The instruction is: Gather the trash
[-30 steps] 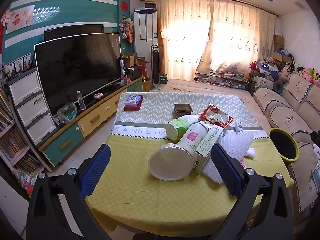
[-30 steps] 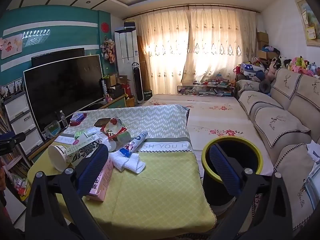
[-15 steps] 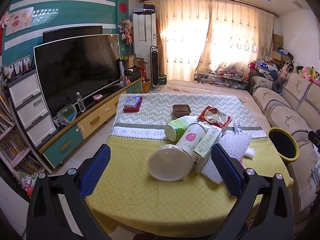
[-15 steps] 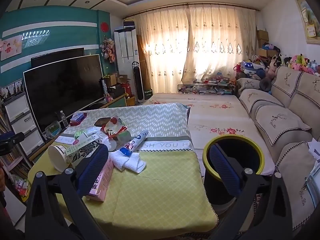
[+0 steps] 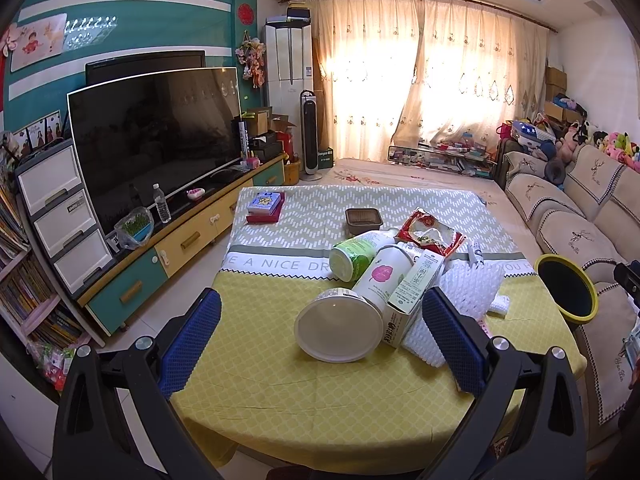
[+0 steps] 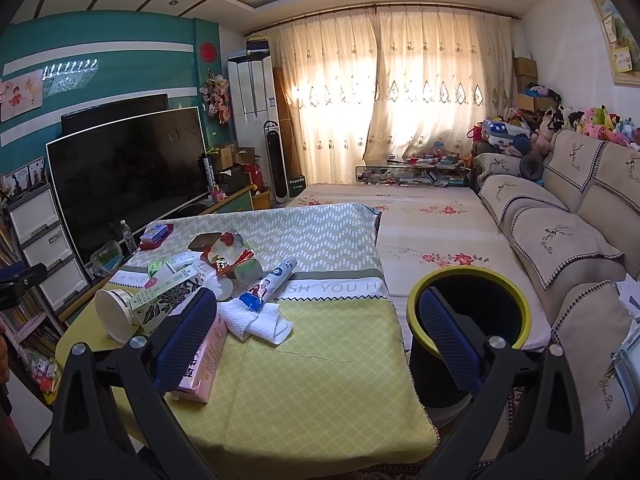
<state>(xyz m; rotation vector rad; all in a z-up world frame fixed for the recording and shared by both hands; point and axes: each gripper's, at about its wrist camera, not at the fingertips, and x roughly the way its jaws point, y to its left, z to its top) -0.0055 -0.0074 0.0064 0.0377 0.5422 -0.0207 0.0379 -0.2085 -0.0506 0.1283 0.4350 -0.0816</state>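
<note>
I'm looking at a living room: teal wall with a big TV on a low cabinet to the left, curtained window glowing at the back, beige sofa along the right with plush toys on top. The table, under a yellow and green-patterned cloth, is filling the centre of both views.

Trash is sitting piled mid-table: a large white paper cup lying on its side with the mouth facing me, a white bottle with a pink leaf logo leaning over it, a green cup behind, a carton touching the bottle's right side, white foam wrap under and beside the carton, a red snack bag and a small brown tray further back. From the right wrist I'm also seeing a toothpaste tube lying over a folded white cloth, and a pink box just beside the left finger.

Black bin with a yellow rim is standing off the table's right edge, by the sofa.

Left gripper is hanging spread wide, holding nothing, the paper cup framed between its pads, apart from both. Right gripper is also spread wide and empty, hovering over bare yellow cloth
</note>
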